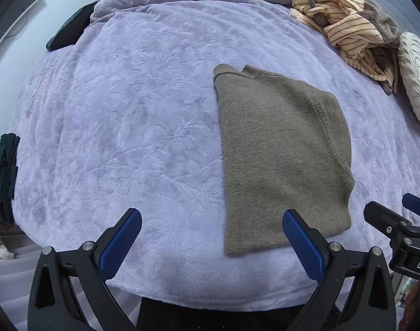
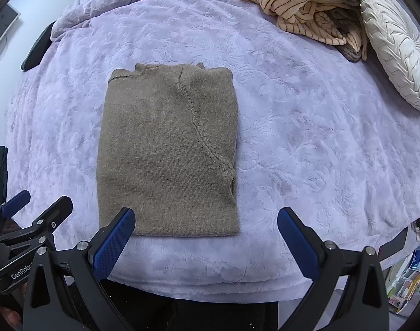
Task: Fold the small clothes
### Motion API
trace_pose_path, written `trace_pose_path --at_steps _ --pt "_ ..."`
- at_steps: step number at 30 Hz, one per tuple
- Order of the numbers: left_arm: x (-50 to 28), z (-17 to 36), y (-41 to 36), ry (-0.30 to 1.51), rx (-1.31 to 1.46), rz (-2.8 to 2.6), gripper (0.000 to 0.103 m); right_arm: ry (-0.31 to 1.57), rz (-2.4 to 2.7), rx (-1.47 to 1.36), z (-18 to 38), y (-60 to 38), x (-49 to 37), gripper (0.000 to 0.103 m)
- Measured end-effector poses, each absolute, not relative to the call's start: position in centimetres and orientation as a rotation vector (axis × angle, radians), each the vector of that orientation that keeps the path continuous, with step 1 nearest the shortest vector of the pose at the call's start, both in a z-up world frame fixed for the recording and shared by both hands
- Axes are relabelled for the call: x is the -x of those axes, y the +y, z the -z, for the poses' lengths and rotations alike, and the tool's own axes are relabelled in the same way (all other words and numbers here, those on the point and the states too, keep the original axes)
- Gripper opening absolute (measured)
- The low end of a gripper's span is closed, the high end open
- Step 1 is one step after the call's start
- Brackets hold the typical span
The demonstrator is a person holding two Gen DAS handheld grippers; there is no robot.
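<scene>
A brown sweater [image 2: 168, 151] lies folded into a neat rectangle on the lilac bedspread [image 2: 306, 138], close to its near edge, collar at the far end. The left gripper [image 1: 211, 237] hangs spread wide and empty, its right finger overlapping the sweater's near corner in view; contact cannot be judged. The right gripper [image 2: 206, 234] is likewise spread and empty. At the far right sit a crumpled striped garment [image 2: 292, 5] and a round pleated cushion [image 2: 397, 47], partly cut off. A dark garment [image 1: 6, 171] hangs at the left edge. "GenRobo" shows on the left gripper's body, the rest hidden.
</scene>
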State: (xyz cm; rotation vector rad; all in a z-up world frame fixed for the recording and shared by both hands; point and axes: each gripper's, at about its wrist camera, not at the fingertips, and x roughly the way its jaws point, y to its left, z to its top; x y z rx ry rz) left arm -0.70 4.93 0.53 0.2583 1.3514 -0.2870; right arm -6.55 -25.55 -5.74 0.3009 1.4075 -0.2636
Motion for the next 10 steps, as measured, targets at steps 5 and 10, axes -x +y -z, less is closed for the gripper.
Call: trace_pose_path --at_steps 5,10 --pt "0.96 -0.67 4.91 1.324 -0.267 0.293 0.102 1.408 0.264 -0.299 5.76 -25.54 6.54 0.103" --pt "1.01 -0.79 4.58 1.319 -0.276 0.316 0.102 1.407 0.266 -0.302 5.84 -25.51 6.50 0.103"
